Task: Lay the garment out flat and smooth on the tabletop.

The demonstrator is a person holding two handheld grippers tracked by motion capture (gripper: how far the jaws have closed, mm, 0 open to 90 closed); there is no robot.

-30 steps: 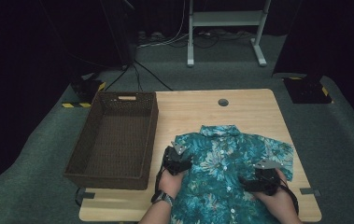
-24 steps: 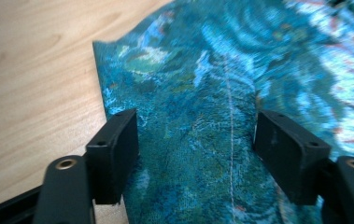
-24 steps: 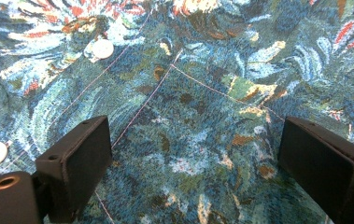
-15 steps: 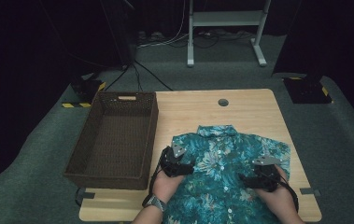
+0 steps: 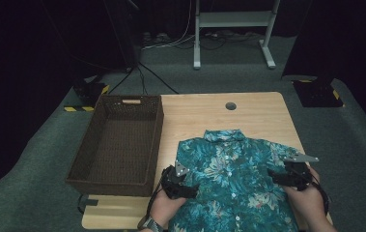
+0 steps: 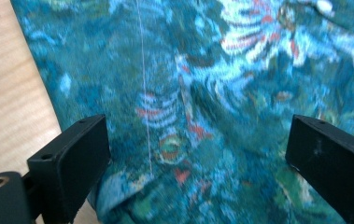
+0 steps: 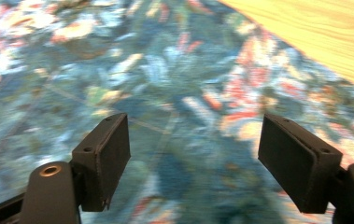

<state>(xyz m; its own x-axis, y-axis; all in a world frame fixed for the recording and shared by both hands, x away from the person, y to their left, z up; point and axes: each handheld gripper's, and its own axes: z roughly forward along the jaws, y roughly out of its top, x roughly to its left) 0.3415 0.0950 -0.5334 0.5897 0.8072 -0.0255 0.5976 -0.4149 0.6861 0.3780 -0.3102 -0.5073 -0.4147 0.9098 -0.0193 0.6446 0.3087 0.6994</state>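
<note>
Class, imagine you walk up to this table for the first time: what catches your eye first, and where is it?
The bright teal floral shirt stands out first, spread flat and buttoned on the near right part of the wooden table, collar pointing away from the person. Next comes the dark woven basket, empty, on the table's left side. The left gripper and right gripper sit over the shirt's two side edges, jaws apart with no cloth pinched.

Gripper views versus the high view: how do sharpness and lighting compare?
Left gripper view: shirt print smeared, mildly blurred, evenly lit. Right gripper view: softer still, florals washed out, black fingers sharp. High view: room dark beyond the table, basket dim but legible.
</note>
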